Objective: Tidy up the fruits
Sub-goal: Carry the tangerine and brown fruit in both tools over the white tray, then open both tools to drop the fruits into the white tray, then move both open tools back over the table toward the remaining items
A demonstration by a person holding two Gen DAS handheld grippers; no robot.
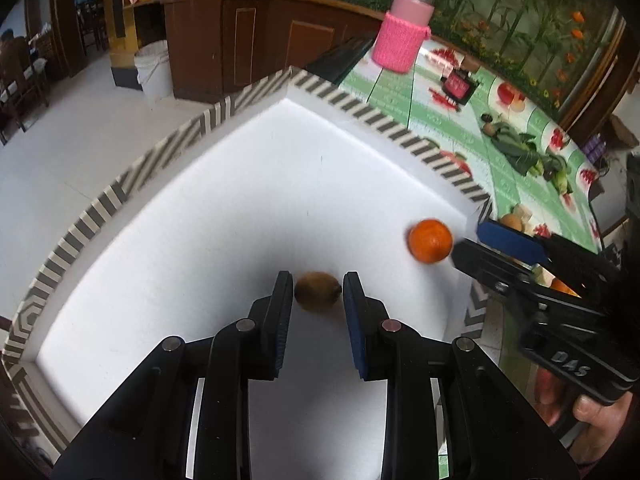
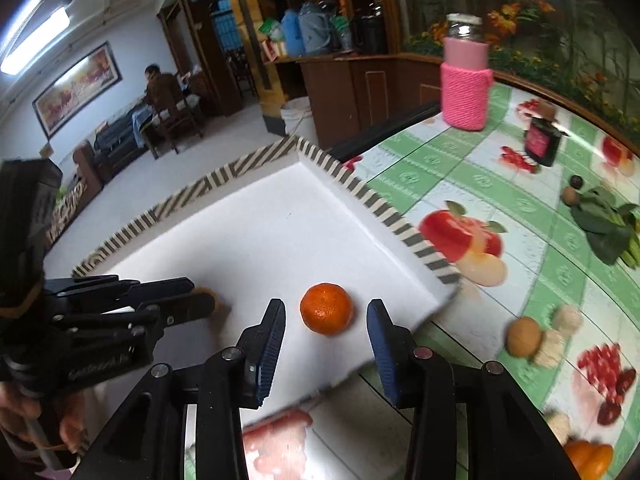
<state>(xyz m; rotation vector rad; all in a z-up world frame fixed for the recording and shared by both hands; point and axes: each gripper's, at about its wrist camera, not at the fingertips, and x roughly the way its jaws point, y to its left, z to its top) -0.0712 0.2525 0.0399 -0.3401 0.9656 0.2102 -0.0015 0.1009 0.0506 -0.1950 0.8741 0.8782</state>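
1 kiwi, 1 orange in tray, 2 tongs

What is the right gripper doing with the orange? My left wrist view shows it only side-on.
Observer: In the right wrist view, the right gripper is open. The orange sits on the white tray with a gap on each side.
Operator: Any fruit left outside the tray?
Observer: Yes, a brown fruit lies on the tablecloth, right of the tray, beside some pale lumps.
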